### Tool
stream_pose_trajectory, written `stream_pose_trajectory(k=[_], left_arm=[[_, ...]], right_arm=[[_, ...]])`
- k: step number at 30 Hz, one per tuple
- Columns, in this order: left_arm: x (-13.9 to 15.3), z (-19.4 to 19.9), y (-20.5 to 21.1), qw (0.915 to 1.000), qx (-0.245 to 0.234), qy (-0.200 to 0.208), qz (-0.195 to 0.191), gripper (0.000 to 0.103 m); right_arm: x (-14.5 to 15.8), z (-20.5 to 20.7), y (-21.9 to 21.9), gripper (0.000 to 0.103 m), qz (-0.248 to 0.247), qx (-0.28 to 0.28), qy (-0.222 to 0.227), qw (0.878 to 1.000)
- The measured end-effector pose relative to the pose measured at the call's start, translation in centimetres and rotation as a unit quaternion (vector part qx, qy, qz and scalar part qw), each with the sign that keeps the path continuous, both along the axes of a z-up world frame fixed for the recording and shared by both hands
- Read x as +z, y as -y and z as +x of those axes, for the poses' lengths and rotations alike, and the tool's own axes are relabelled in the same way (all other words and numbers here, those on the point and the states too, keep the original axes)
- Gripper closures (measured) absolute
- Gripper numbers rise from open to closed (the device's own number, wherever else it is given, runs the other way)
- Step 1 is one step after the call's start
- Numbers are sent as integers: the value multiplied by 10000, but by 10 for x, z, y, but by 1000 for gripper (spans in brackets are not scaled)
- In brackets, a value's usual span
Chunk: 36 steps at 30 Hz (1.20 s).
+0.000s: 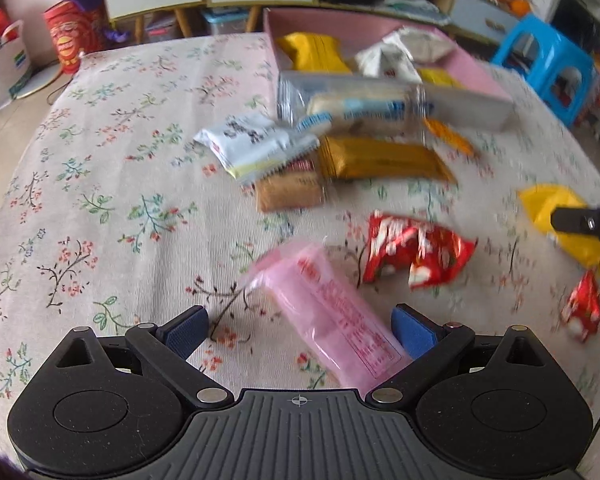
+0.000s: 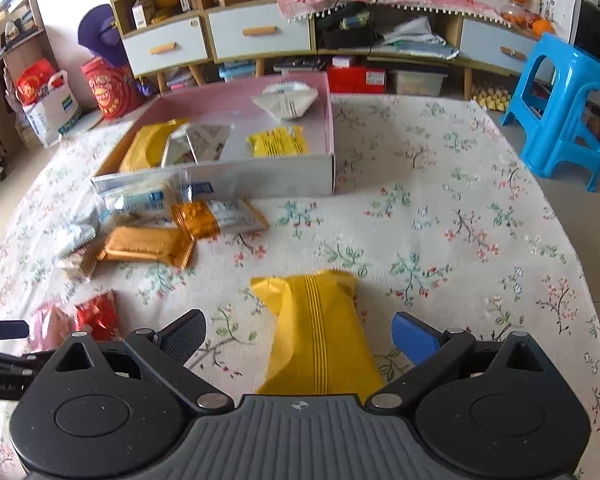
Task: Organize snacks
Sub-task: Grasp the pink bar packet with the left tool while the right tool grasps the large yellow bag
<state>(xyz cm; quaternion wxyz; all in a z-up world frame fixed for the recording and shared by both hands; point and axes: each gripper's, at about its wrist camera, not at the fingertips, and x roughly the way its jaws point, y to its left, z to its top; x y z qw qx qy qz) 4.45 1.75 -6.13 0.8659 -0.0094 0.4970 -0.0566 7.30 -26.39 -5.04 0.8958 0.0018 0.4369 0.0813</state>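
- Currently both claws are held wide open, nothing gripped.
- Left claw (image 1: 300, 330): pink packet (image 1: 328, 320) lies between jaws, near on surface (image 1: 100, 160).
- Right claw (image 2: 300, 334): yellow packet (image 2: 320, 340) likewise.
- Packets judged light, soft, slippery; mid-body pinch advised.

the right half of the bench (image 2: 440, 208), from the pink box (image 2: 328, 120) across to the edge by the blue stool (image 2: 560, 112), lies bare floral cloth with open passage. the left part, seen from the left wrist view, is also bare cloth. the middle is crowded: a heap of snack packets (image 2: 152, 224) lies right against the box's near wall, blocking that side. a pink packet (image 1: 332, 320) lies between the left hand-held gripper (image 1: 300, 328) fingers, red packets (image 1: 412, 252) just beyond. a yellow packet (image 2: 320, 340) fills the gap of the right hand-held gripper (image 2: 300, 332). both sets of jaws stand wide apart.
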Motion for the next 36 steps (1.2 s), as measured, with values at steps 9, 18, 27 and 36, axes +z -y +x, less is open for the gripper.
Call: stream_pose_trajectory(k=[9,18,27,36], left_arm=[[-2,-12,-17,9994,-153,105,279,6],[3,-15,-22,9989,-277,364,55,25],[4,-15,-10,9968,-580,531,122,51],[6,-16,-6,9958,-619,629,249,70]], right_arm=[[-18,3,4,12,-324,21,-222,9992],[-25,3,2,18,-405,70,-345,9986],[-23,4,2,34,-403,103,-279,9987],[-21,4,-1,56,-394,182,-186,9989]])
